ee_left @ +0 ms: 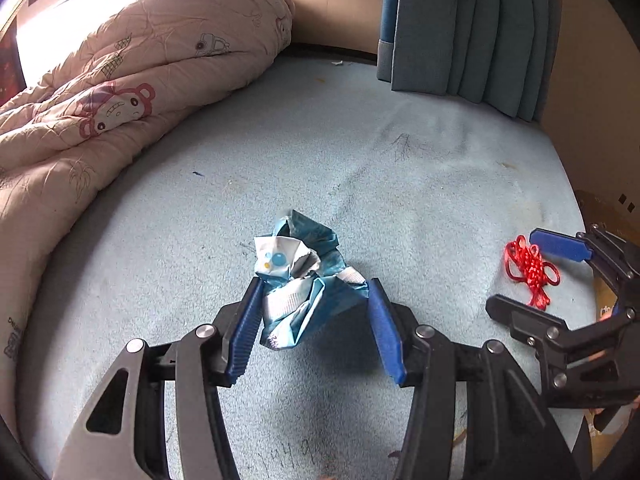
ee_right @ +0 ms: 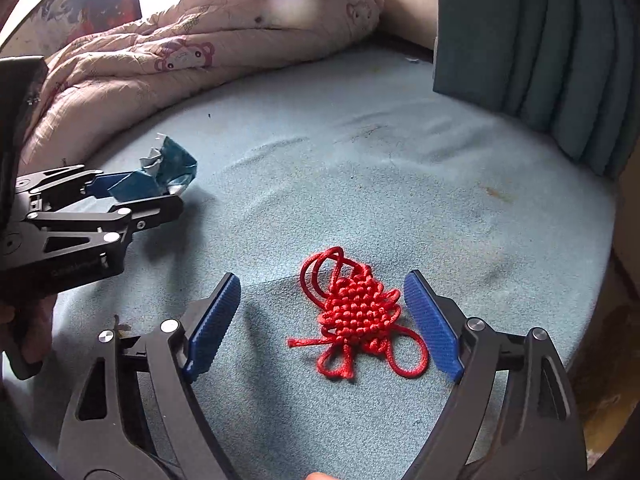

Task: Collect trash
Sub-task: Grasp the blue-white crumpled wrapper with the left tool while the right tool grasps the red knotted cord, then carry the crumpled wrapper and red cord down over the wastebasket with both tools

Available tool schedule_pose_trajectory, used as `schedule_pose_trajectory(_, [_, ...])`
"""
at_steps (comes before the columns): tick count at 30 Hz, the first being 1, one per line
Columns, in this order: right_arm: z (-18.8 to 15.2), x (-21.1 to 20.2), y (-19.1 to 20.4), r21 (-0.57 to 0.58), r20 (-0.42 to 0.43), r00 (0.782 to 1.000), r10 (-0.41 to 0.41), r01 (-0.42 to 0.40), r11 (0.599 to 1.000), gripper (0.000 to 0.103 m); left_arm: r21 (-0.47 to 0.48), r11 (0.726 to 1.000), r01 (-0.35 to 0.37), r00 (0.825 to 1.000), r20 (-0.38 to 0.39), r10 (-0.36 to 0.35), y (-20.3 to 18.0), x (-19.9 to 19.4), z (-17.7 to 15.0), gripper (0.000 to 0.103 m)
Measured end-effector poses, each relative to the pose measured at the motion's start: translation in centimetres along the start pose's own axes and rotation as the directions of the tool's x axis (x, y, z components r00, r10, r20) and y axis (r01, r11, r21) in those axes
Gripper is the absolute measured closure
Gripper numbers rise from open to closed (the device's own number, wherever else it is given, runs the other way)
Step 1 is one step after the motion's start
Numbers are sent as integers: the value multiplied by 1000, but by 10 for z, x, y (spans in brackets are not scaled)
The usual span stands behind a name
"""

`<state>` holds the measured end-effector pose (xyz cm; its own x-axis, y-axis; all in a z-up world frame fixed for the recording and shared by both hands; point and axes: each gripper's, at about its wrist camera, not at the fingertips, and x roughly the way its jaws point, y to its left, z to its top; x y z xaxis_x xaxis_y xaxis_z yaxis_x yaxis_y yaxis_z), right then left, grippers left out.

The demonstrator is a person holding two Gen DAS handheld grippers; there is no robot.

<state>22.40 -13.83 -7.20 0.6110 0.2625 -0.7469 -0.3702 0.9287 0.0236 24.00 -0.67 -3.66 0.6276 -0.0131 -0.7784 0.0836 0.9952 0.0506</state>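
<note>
The left claw (ee_left: 316,312) reaches low and forward over the blue bed (ee_left: 420,168), its blue pads set on either side of a crumpled blue-and-white wrapper (ee_left: 298,280); the pads look to touch the wrapper, though a firm grip cannot be told. The right claw (ee_right: 324,316) points the same way just beside it, jaws wide apart around a red knotted cord (ee_right: 356,312) lying flat on the bed, the pads clear of it. A pink quilt (ee_left: 100,92) lies bunched behind.

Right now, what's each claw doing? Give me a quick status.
Left gripper open, straddling crumpled blue wrapper. Right gripper open around red knotted cord. Both on the mattress. Nothing in the way.
</note>
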Motion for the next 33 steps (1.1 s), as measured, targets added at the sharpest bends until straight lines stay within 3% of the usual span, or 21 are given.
schedule_pose_trajectory(3, [2, 5, 1, -2, -19, 1000, -20, 20, 1000, 25, 1, 1000, -6, 1000, 3, 6, 1, -5, -4, 53])
schedule_pose_trajectory(5, [0, 4, 1, -8, -14, 999, -31, 31, 999, 33, 3, 1000, -9, 1000, 5, 9, 1, -9, -7, 53])
schedule_pose_trajectory(6, [-1, 2, 1, -14, -6, 999, -34, 34, 999, 47, 2, 1000, -8, 1000, 6, 8, 1, -12, -9, 53])
schedule_pose_trajectory(7, [-3, 0, 1, -17, 3, 1000, -27, 27, 999, 68, 2, 1000, -9, 1000, 7, 9, 0, -15, -11, 53])
schedule_pose_trajectory(8, [-5, -3, 0, -14, 6, 1000, -22, 22, 1000, 74, 3, 1000, -11, 1000, 8, 11, 0, -18, -14, 53])
schedule_pose_trajectory(16, [-24, -32, 1, 7, -3, 999, 32, -32, 999, 89, 3, 1000, -2, 1000, 27, 2, -13, -51, -36, 53])
schedule_pose_trajectory(26, [-63, -103, -1, 0, 63, 996, 61, -61, 998, 92, 21, 999, 33, 997, 74, -35, -58, -107, -74, 53])
schedule_pose_trajectory(33, [-123, -169, -17, 17, 119, 992, 49, -51, 999, 92, 81, 994, 77, 991, 104, -86, -120, -141, -115, 53])
